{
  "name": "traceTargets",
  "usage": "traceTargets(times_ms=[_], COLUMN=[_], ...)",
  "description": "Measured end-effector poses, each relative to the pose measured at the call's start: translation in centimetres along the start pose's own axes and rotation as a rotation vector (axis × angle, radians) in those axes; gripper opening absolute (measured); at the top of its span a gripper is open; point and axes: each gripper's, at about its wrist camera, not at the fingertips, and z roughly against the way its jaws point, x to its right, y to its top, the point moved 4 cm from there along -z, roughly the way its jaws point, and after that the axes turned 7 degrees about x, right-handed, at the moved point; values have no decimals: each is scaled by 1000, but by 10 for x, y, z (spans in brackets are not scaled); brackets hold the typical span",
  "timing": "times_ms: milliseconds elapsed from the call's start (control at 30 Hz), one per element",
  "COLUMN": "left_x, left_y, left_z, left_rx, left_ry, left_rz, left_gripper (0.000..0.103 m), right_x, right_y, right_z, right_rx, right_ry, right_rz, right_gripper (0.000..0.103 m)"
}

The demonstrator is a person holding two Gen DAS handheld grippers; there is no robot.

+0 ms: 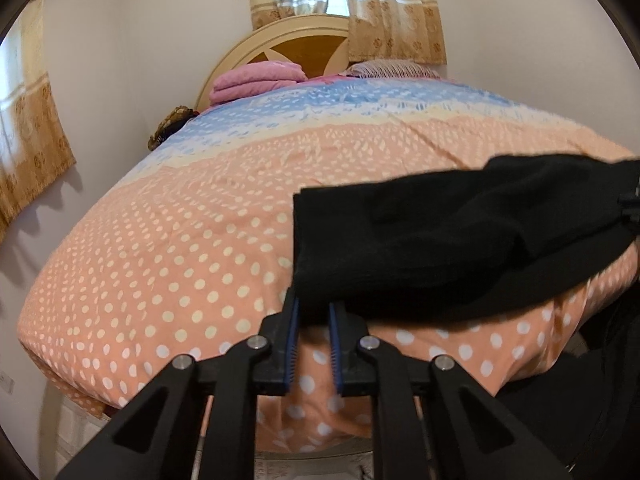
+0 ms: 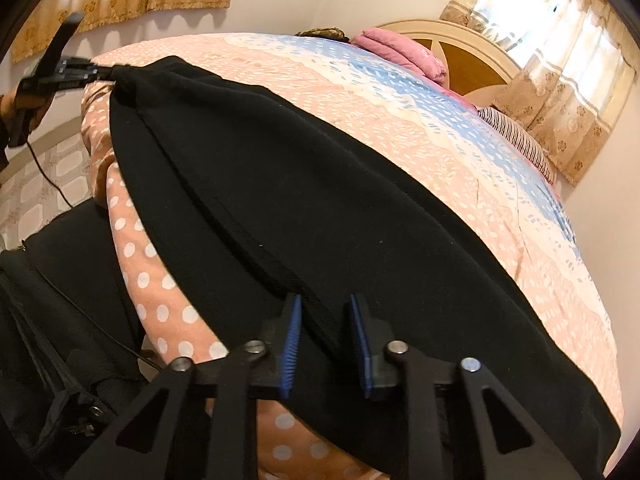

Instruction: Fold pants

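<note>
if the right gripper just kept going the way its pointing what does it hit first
The black pants. The right gripper already has its fingers around their near edge, so going on would only push deeper into that cloth, then probably into the polka-dot bedspread underneath. How thickly the cloth lies there is unclear.

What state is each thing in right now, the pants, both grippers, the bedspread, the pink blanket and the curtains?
Black pants: stretched along the bed's near edge, held at both ends.
Left gripper: shut on one end of the pants.
Right gripper: shut on the other end.
Polka-dot bedspread: spread over the bed, slightly wrinkled.
Pink blanket: folded, by the headboard.
Curtains: drawn, light coming through.
</note>
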Motion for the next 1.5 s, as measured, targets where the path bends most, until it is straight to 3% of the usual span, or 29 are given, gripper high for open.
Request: traceTargets(times_ms=[100,400,600,800,933,1033,1100,1200,1367,1500], left_x=[2,-13,-12,-14,-18,-18,-25,-45,-65,-21], left_y=[4,7,-3,4,5,0,-2,-8,-12,18], left_z=[-9,-16,-22,-23,-26,-31,-26,-21,-4,15], left_rx=[-20,-4,-25,-15,-7,-31,-34,-50,-36,34], left_ry=[1,-60,-48,-34,-29,21,30,95,214,133], left_rz=[-10,120,132,132,146,107,117,133,151,79], left_gripper=[9,6,6,6,6,11,14,14,14,20], right_x=[0,6,-17,-21,-27,-25,-22,-22,-2,36], right_y=[3,13,-20,-4,-10,-16,-16,-25,-39,-52], right_z=[4,56,13,28,16,11,17,22,43,67], right_rx=[8,79,-51,3,-36,-39,-39,-46,-25,9], right_ry=[3,42,76,85,86,94,94,69,62,1], right_rz=[-7,-67,-37,-44,-27,-49,-60,-29,-97,-232], right_gripper=[6,3,3,3,3,4,10,52,54,54])
